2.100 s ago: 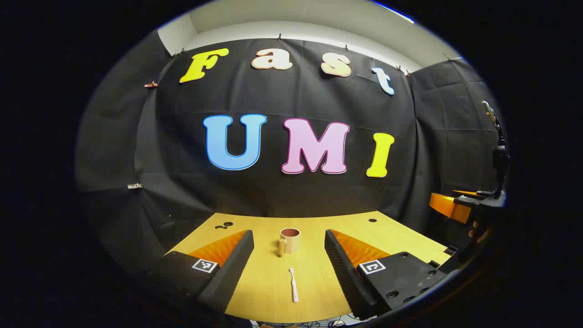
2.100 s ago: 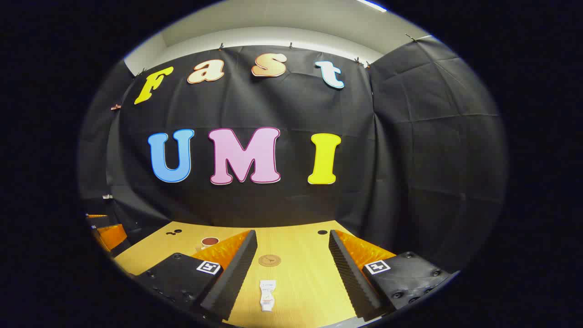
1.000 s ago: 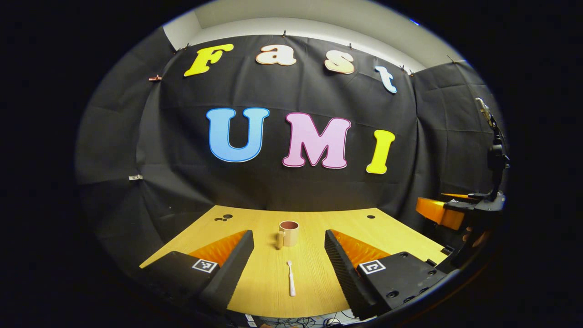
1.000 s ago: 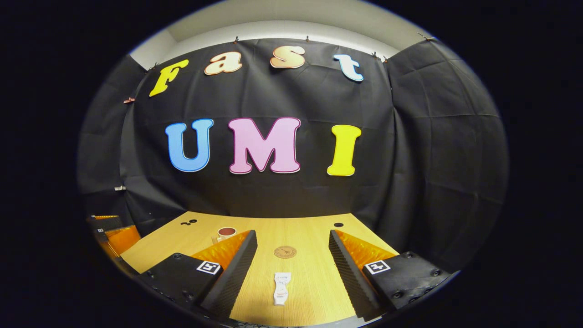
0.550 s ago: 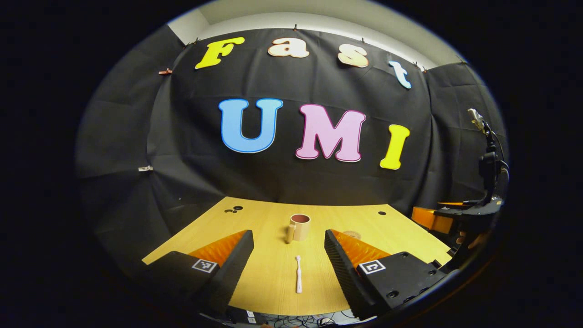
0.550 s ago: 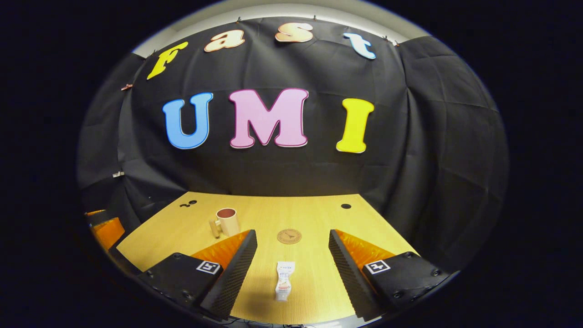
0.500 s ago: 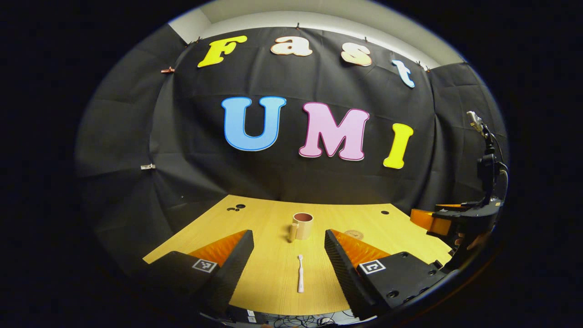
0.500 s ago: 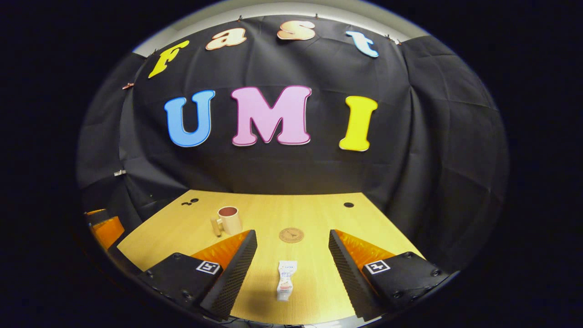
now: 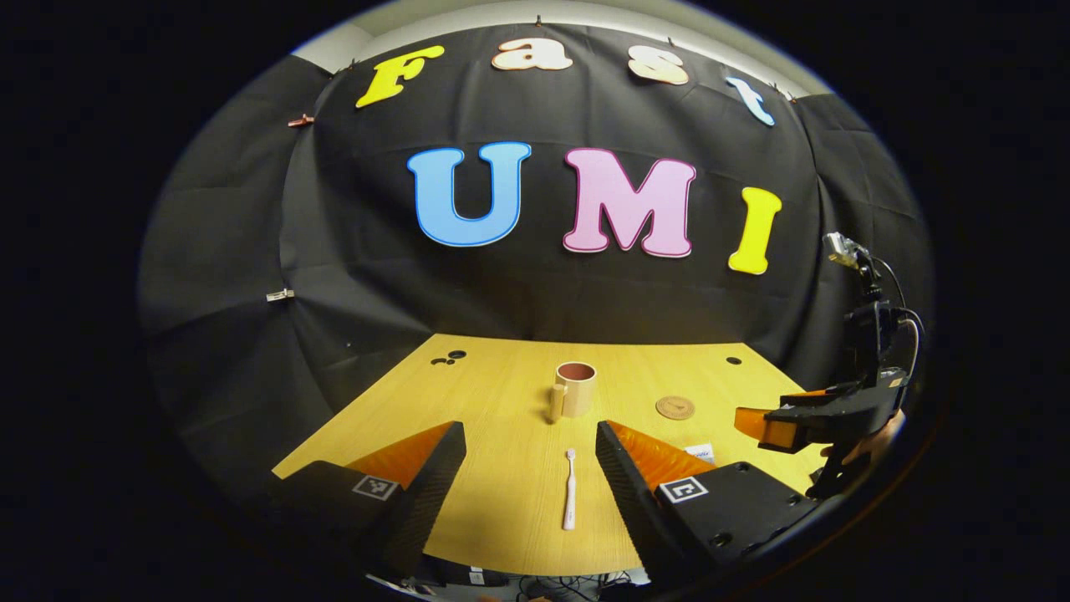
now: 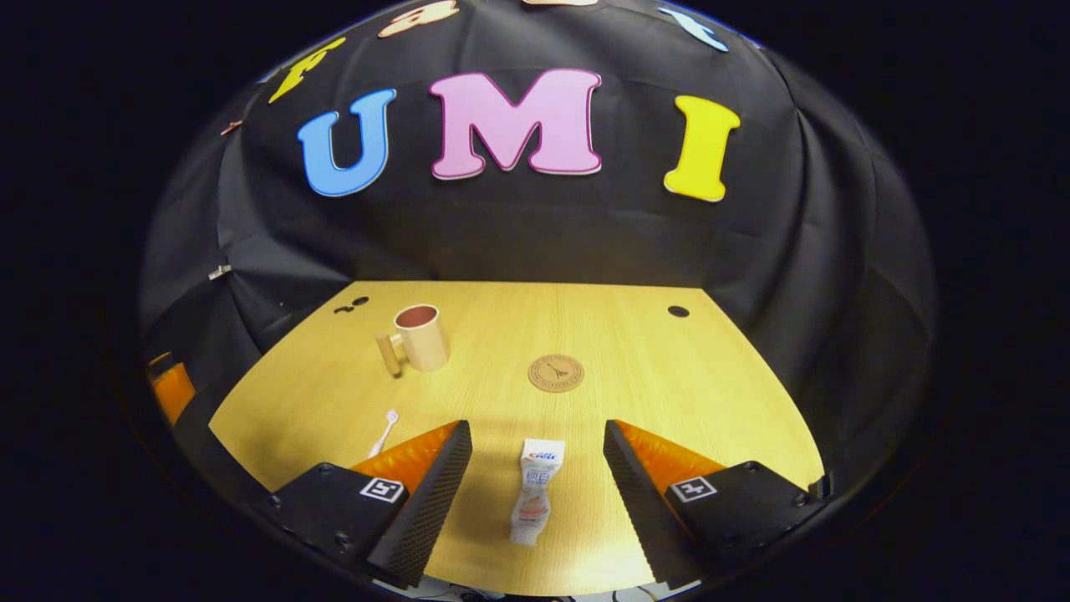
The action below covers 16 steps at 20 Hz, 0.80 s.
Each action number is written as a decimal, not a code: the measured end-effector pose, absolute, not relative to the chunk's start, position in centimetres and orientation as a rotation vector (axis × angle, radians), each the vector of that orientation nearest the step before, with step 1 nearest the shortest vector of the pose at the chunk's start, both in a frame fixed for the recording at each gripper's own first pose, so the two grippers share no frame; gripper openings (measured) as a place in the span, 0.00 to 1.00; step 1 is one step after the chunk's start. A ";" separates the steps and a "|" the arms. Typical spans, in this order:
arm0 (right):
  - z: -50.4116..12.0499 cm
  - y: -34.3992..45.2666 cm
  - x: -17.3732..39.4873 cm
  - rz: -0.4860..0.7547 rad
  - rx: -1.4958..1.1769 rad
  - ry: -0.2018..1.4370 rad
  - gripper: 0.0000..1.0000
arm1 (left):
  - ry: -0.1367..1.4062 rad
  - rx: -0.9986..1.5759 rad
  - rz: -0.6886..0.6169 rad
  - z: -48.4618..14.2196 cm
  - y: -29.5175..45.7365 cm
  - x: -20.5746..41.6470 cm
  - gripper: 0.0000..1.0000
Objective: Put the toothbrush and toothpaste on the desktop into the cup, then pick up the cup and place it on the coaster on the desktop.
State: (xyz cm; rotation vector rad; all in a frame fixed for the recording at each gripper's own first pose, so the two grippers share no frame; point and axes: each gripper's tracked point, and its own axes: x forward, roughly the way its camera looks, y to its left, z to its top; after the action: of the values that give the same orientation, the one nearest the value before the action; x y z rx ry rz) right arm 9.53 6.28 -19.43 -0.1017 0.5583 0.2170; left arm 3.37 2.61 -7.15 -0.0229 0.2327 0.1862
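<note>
Two hand-held grippers are hanging over the near edge of a wooden table (image 10: pixel 669 368), both with jaws standing wide and holding nothing; nothing is yet in the cup. In the left gripper view, the left gripper (image 9: pixel 530 468) is facing a toothbrush (image 9: pixel 570 500) that is lying flat between its two fingers, closer to the right-hand one; the brush's long axis is running almost straight away from the jaws, bristle end toward the far edge, handle end toward the near edge. Beyond it, toward the middle of the table, the cup (image 9: pixel 575 389) is standing upright, mouth open upward, handle pointing to the table's left side; the round coaster (image 9: pixel 675 407) is lying to its right, well apart from it. In the right gripper view, the right gripper (image 10: pixel 537 477) is framing the toothpaste (image 10: pixel 535 490), which is lying flat between its fingers, long axis likewise pointing away from the jaws, flat crimped end toward the coaster and narrow end toward the near edge. Each thing is plainly nearer its own gripper; since both are lying lengthwise along the fingers, the jaws would be closing across the narrow width, which looks favourable for the brush but leaves little height to catch.
</note>
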 end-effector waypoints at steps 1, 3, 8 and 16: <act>-20.5 6.4 9.8 0.219 -0.106 0.585 0.98 | 0.247 -0.018 0.195 -7.5 2.7 3.6 0.98; -22.4 6.5 10.8 0.224 -0.116 0.636 0.98 | 0.280 -0.002 0.216 -8.3 2.8 4.1 0.97; -27.1 6.6 11.9 0.229 -0.157 0.755 0.98 | 0.343 0.006 0.256 -9.7 2.8 4.9 0.97; -33.5 5.1 11.9 0.199 -0.184 0.950 0.98 | 0.409 -0.013 0.336 -11.4 3.1 5.1 0.98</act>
State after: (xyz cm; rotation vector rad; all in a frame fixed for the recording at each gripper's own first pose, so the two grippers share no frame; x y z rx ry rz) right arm 11.91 5.14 -33.48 -0.1841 0.9499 0.1995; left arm 5.12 3.12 -11.38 -0.0130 0.4094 0.3363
